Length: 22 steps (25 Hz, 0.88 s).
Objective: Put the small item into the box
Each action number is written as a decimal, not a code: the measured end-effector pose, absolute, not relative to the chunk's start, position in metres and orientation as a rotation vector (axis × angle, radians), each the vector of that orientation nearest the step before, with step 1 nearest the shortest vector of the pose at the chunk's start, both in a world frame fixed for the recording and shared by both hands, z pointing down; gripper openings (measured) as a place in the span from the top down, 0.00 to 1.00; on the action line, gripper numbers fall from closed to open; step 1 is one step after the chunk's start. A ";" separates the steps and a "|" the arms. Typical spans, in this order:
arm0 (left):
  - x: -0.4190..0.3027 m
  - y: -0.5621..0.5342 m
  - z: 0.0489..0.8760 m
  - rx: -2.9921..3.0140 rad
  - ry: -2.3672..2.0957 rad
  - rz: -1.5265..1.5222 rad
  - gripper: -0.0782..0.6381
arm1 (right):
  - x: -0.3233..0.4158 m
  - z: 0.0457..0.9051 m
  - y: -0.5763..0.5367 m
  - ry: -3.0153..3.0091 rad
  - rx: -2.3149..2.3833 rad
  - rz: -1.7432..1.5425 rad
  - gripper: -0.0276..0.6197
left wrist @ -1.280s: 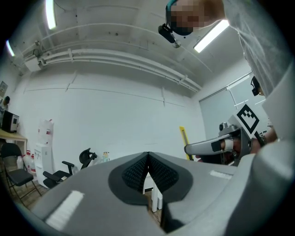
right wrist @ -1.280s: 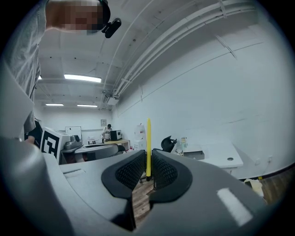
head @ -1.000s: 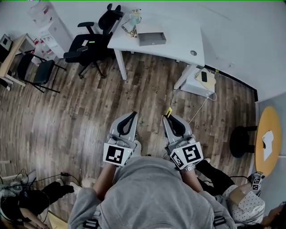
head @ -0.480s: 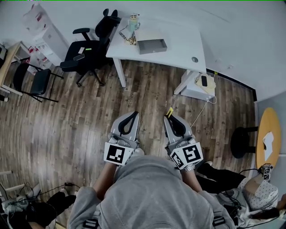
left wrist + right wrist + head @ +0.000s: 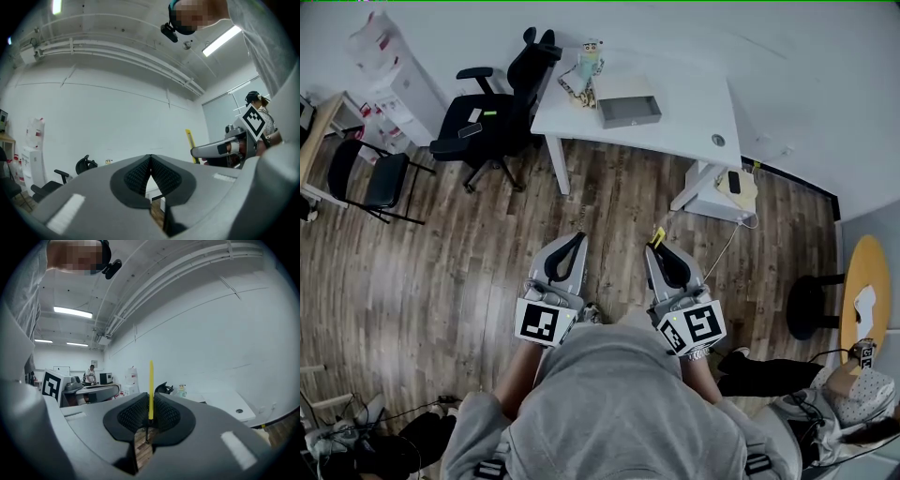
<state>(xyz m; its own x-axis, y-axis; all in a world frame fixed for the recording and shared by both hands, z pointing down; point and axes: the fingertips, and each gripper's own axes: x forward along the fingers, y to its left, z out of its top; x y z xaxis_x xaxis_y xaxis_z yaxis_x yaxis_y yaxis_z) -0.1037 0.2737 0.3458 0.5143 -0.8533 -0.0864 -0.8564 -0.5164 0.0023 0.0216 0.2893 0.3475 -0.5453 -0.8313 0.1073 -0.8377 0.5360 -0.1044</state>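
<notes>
Starting at the right hand-held gripper (image 5: pixel 150 398): pinched shut on a thin yellow stick (image 5: pixel 151 378), dark at the lower end, poking straight up past the pads. Pretty safe to call that the small item, so already in hand and not lying anywhere.

Over to the left hand-held gripper (image 5: pixel 150 158): closed tip to tip, nothing in between. Holding both side by side out over the wooden floor (image 5: pixel 441 244), same pose as a second ago.

Further out: a grey box (image 5: pixel 629 110) on the white table (image 5: pixel 694 117), toward its far left corner, just beside a little toy figure (image 5: pixel 590 58) right at that corner. Black office chair (image 5: pixel 492 117) off the table's left edge.

Now the change: seeing table, box and chair all slide lower in the head view over the last second. Looks like walking toward the table, or maybe just tipping the head, hard to say. Still well apart from the box either way.

So basically carry phase: pickup done, just need to close the gap, get the stick over the box and let go.
</notes>
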 end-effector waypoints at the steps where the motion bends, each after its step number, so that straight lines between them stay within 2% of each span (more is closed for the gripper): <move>1: -0.106 0.272 0.347 -2.701 1.524 0.120 0.89 | 0.020 0.349 0.287 -2.710 1.478 0.224 0.86; 22: -0.112 0.206 0.358 -2.683 1.582 0.077 0.89 | 0.017 0.362 0.207 -2.737 1.423 0.264 0.86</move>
